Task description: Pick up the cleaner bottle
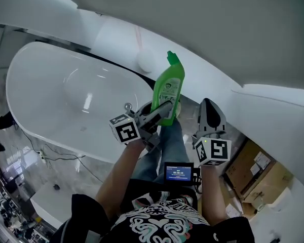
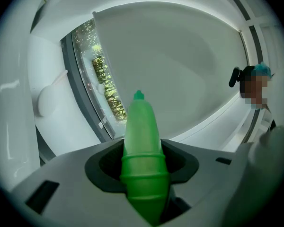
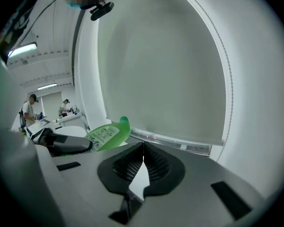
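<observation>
Head view: one cleaner bottle point(image 1: 168, 91) clamped in left claw point(image 1: 165, 107); right claw point(image 1: 210, 105) closed, seemingly empty.

glossy pale floor point(image 1: 12, 151) carries a white oval tub point(image 1: 50, 105), freestanding. thin black cables point(image 1: 66, 157) + a small plug strip point(image 1: 42, 157) lie on the floor just beside the tub's near side. cardboard boxes point(image 1: 253, 172) sit at right, well apart from the tub.
</observation>
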Available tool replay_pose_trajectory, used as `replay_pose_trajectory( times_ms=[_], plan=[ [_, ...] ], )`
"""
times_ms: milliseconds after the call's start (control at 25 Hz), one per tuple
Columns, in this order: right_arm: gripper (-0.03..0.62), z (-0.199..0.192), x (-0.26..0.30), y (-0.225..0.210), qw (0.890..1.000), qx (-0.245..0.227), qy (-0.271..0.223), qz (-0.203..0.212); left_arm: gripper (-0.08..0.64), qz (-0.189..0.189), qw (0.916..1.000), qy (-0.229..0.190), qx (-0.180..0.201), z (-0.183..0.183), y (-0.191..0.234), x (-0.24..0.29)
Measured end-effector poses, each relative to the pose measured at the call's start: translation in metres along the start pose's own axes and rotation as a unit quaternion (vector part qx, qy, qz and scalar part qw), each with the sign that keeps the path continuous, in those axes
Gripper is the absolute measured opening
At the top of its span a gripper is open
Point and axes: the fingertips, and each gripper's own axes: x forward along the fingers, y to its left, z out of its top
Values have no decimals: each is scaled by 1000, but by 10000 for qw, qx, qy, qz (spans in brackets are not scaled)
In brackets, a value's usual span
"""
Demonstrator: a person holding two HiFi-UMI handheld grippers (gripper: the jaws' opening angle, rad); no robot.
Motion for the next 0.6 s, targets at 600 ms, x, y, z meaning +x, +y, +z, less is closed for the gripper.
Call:
replay_pose_trajectory(
  times_ms=[600],
  plan=[
    [28,32,-38,6,9990,-45,-394,-205,201,-383,9983,-308,-314,16,-52,-15]
  ],
)
